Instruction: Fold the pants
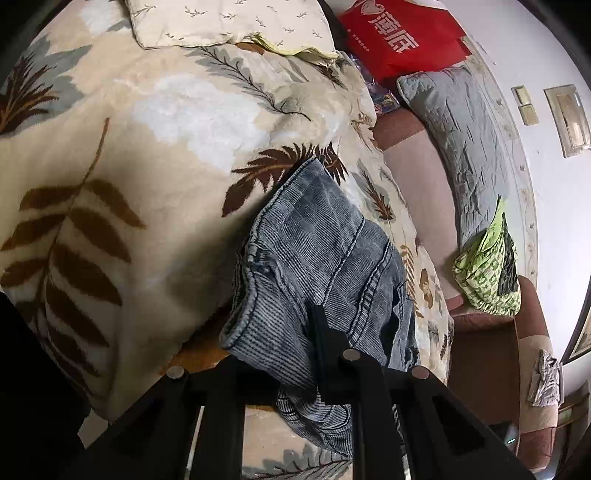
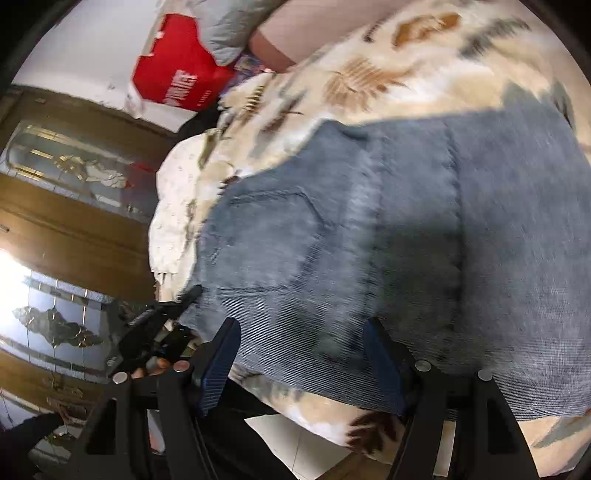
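Blue-grey corduroy pants [image 1: 325, 240] lie on a cream leaf-patterned blanket [image 1: 147, 155] on a bed. My left gripper [image 1: 295, 343] is shut on the near edge of the pants. One black finger [image 1: 321, 332] shows on top and the cloth hides the other. In the right wrist view the pants [image 2: 369, 229] lie spread flat, back pocket up. My right gripper [image 2: 303, 365] stands open at their near edge. Its blue pads [image 2: 221, 365] sit on either side of the cloth without pressing it. The left gripper [image 2: 162, 317] shows there at the pants' left corner.
A red bag [image 1: 399, 40], a grey quilted pillow [image 1: 454, 140] and a green patterned bag [image 1: 487, 266] lie along the bed's far side by the wall. A cream pillow [image 1: 229, 22] is at the head. A wooden glass-panelled door [image 2: 74, 221] stands beyond the bed's edge.
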A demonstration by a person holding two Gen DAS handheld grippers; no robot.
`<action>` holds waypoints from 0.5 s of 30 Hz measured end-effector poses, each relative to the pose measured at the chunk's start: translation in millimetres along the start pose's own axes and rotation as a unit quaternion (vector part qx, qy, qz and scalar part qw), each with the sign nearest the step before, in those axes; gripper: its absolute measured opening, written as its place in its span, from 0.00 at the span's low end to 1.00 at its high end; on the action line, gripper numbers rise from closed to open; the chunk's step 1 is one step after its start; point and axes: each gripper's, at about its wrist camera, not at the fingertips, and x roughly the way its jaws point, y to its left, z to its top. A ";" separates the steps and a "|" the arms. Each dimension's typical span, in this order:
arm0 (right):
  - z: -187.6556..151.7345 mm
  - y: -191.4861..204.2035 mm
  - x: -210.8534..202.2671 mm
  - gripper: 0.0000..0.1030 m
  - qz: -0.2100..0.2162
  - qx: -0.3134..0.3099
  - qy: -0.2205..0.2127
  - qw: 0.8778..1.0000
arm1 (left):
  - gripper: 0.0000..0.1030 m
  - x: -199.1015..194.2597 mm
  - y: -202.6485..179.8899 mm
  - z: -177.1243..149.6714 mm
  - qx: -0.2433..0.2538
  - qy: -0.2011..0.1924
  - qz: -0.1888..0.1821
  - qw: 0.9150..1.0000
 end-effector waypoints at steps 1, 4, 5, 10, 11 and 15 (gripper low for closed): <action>6.4 10.9 0.7 0.70 0.006 -0.012 0.003 1.000 | 0.15 0.7 0.3 -0.1 0.002 -0.001 0.001 1.000; 27.2 29.8 12.7 0.70 -0.001 -0.028 0.008 1.000 | 0.15 1.6 -0.7 0.0 0.010 -0.001 0.001 1.000; 37.2 34.4 19.7 0.70 -0.004 -0.026 0.009 1.000 | 0.15 1.3 -0.1 0.0 0.013 -0.002 0.000 1.000; 83.3 37.1 78.0 0.70 -0.036 0.001 0.046 0.998 | 0.15 5.1 -2.7 1.0 0.028 0.000 0.001 1.000; 85.6 24.4 98.5 0.70 -0.058 0.030 0.074 0.995 | 0.15 6.1 -3.9 1.4 0.033 0.000 0.003 0.999; 88.0 29.2 92.5 0.71 -0.051 0.043 0.067 0.995 | 0.18 7.5 -3.6 2.9 0.031 0.000 0.006 1.000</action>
